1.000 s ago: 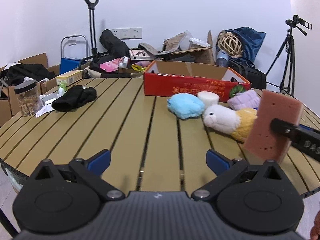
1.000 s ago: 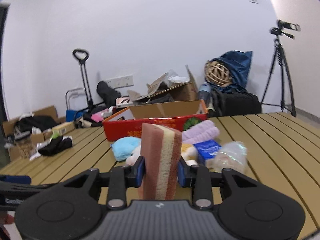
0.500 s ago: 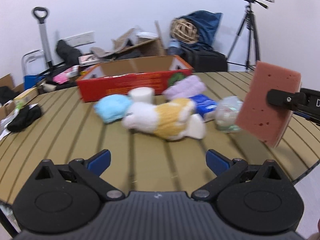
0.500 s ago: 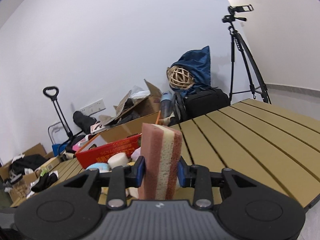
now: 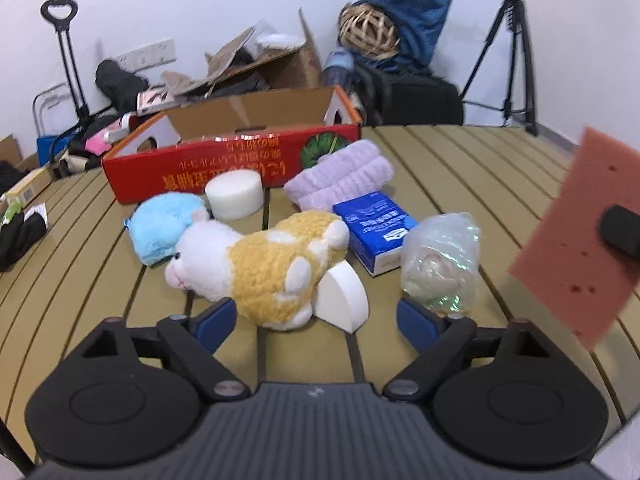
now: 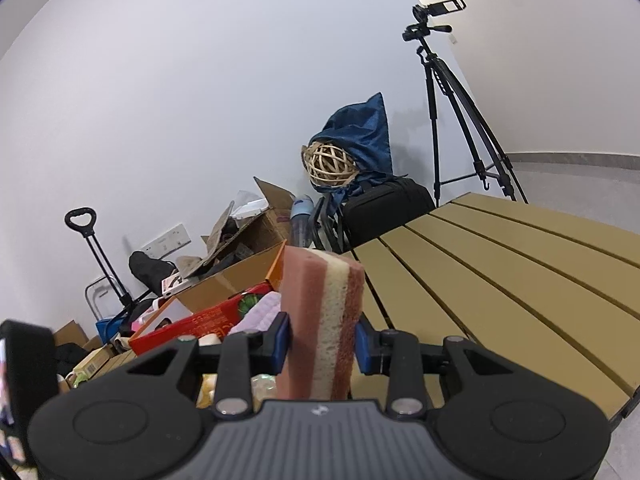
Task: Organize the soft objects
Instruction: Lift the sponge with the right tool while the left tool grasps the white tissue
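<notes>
Right wrist view: the right gripper (image 6: pixel 321 342) is clamped on an upright pink-and-cream sponge (image 6: pixel 322 316), held above the slatted table (image 6: pixel 500 280). The left gripper (image 5: pixel 312 320), its jaws apart and just narrowing with nothing pressed between them, sits just before the plush toy (image 5: pixel 260 264) lying on the table.

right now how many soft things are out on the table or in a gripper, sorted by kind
plush toys: 2, white and yellow plush, blue plush
foam pieces: 2, white foam cylinder, white foam wedge
sponges: 1, layered sponge held in the right gripper
towels: 1, lilac rolled towel
tissue packs: 1, blue tissue pack
bagged items: 1, clear plastic bag
total: 8
</notes>
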Motion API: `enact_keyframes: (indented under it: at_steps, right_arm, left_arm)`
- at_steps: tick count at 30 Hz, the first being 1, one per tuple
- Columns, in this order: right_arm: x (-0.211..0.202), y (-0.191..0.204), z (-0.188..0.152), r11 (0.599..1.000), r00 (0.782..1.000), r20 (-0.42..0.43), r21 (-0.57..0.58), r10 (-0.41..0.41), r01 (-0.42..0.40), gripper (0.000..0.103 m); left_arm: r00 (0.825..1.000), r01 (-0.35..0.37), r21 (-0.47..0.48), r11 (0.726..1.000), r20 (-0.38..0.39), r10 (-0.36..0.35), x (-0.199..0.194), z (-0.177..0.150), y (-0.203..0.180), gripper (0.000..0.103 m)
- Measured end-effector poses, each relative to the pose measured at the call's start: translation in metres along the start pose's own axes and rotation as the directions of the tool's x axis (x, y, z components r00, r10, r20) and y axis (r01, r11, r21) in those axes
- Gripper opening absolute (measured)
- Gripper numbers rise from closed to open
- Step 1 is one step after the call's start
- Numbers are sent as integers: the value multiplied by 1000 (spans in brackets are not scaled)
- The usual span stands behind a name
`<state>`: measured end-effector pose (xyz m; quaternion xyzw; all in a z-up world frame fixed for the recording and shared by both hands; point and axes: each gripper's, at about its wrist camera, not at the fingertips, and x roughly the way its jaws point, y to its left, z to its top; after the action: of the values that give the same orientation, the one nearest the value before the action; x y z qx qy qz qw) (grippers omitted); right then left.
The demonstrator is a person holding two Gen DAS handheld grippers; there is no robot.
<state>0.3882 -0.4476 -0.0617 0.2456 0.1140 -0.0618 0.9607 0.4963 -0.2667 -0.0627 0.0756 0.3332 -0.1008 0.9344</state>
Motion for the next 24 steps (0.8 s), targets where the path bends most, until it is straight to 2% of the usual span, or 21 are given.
enact_keyframes:
  at_steps: [5, 9, 12, 15, 18, 19, 20, 24]
  right_arm:
    - [9, -12, 3, 999, 1000, 1, 37, -8, 8, 32]
    - [13, -18, 2, 999, 1000, -2, 48, -15, 15, 32]
    - [14, -18, 1, 999, 1000, -9, 50, -14, 14, 32]
    - [14, -18, 2, 999, 1000, -7, 53, -12, 12, 32]
    - [13, -19, 3, 998, 1000, 0, 59, -12, 12, 32]
    - [12, -20, 4, 998, 1000, 3, 60, -12, 12, 32]
    - [11, -21, 4, 998, 1000, 5, 61, -12, 12, 32]
    - [6, -20, 3, 998, 1000, 11, 64, -10, 9, 32]
  left_arm:
    - [998, -37, -50, 998, -54, 35, 19, 8, -11, 83]
    - [992, -119, -43, 992, -51, 116, 25, 16, -28, 82]
    - [983, -174, -42, 984, -67, 171, 32, 19, -36, 71]
    - [976, -201, -57, 978, -102, 194, 39, 17, -37, 54]
    - [978, -189, -70, 979, -101, 182, 38, 17, -36, 38]
    - [980, -181, -69, 981, -98, 173, 37, 17, -36, 28]
    - [982, -172, -66, 983, -92, 166, 36, 17, -36, 23]
    - [989, -143, -49, 989, -56, 140, 25, 14, -32, 20]
